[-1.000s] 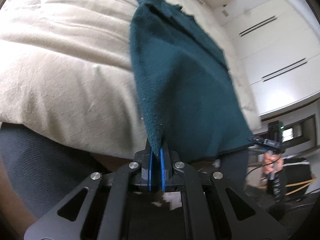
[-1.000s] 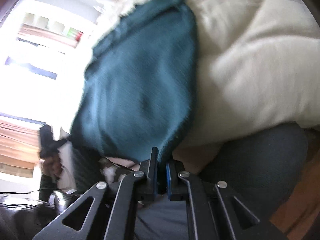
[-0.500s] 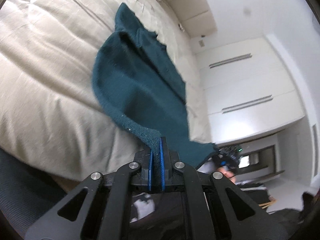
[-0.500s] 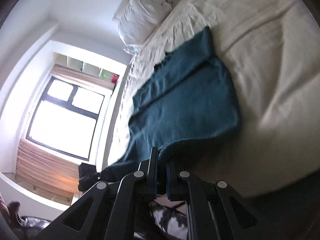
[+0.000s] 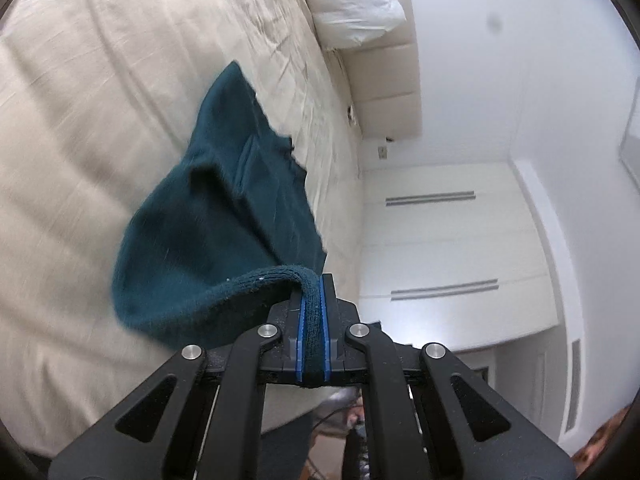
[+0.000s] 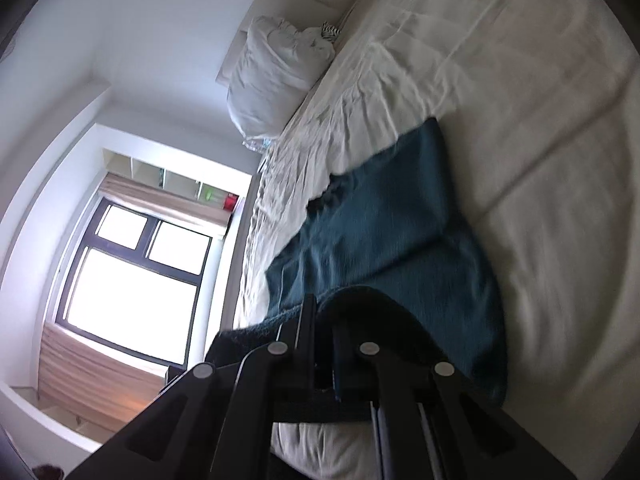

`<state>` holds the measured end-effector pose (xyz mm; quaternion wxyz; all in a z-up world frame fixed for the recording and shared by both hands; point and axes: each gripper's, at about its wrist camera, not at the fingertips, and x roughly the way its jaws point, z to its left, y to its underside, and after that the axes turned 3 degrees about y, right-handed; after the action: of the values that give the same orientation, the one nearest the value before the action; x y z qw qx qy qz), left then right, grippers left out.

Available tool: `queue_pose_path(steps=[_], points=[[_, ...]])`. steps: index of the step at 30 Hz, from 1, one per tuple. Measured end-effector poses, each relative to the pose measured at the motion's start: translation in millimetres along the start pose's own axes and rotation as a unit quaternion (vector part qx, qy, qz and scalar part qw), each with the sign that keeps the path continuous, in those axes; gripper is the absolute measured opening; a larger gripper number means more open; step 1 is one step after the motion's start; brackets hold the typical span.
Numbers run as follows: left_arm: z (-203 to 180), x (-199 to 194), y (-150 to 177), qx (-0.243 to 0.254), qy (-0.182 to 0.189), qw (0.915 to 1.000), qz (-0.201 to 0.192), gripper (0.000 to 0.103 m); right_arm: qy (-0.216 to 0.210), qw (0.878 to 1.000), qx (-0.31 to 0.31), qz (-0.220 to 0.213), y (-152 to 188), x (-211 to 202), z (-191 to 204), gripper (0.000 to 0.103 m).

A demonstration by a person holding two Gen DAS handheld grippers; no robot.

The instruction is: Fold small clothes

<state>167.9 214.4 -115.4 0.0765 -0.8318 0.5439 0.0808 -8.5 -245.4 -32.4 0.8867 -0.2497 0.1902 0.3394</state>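
White walls and tall white cupboard doors (image 5: 448,248) close the room around a wide bed (image 5: 100,80) under a creased cream cover, and we take that bed as our landmark. On its cover lies the teal garment (image 5: 224,220), spread flat over most of its length, with its near hem lifted off the cover toward us. We hold that hem at both ends.

Our left gripper (image 5: 313,332) is clamped on the hem's thick rolled edge; we see the teal knit squeezed between the two blue pads (image 5: 325,344), and from there the cloth curves away and down onto the bed. At the bed's far end a white pillow (image 5: 352,4) leans against the padded cream headboard (image 5: 384,80).

Our right gripper (image 6: 322,344) is likewise closed on the hem, which bunches dark over and around the jaws before running out onto the bed in the right wrist view. Beside the bed on that side stands a dark-framed window (image 6: 136,276), bright with daylight, with open shelves (image 6: 168,180) above it, and a second rumpled pillow (image 6: 276,72) rests at the bed's head.
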Motion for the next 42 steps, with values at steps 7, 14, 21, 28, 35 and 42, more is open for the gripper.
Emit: queue_pose_path(steps=[7, 14, 21, 28, 35, 42], points=[[4, 51, -76, -0.027, 0.003, 0.9994, -0.021, 0.005, 0.029, 0.999, 0.006, -0.016, -58, 39, -8, 0.008], [17, 98, -135, -0.044, -0.013, 0.9984, -0.032, 0.005, 0.062, 0.998, 0.007, -0.024, -107, 81, -18, 0.007], [65, 125, -178, -0.097, -0.065, 0.9916, -0.055, 0.009, 0.117, 0.993, 0.027, -0.01, -132, 122, -43, 0.013], [80, 113, -187, -0.104, -0.032, 0.9912, -0.075, 0.072, 0.13, 0.991, 0.024, -0.023, -132, 131, -55, 0.053], [51, 96, -170, -0.016, -0.082, 0.9947, -0.059, 0.075, 0.157, 0.985, -0.01, -0.067, -132, 99, -36, 0.061], [33, 97, -127, 0.083, -0.152, 0.984, -0.041, 0.074, 0.21, 0.974, -0.069, -0.042, -90, 73, -31, 0.062]])
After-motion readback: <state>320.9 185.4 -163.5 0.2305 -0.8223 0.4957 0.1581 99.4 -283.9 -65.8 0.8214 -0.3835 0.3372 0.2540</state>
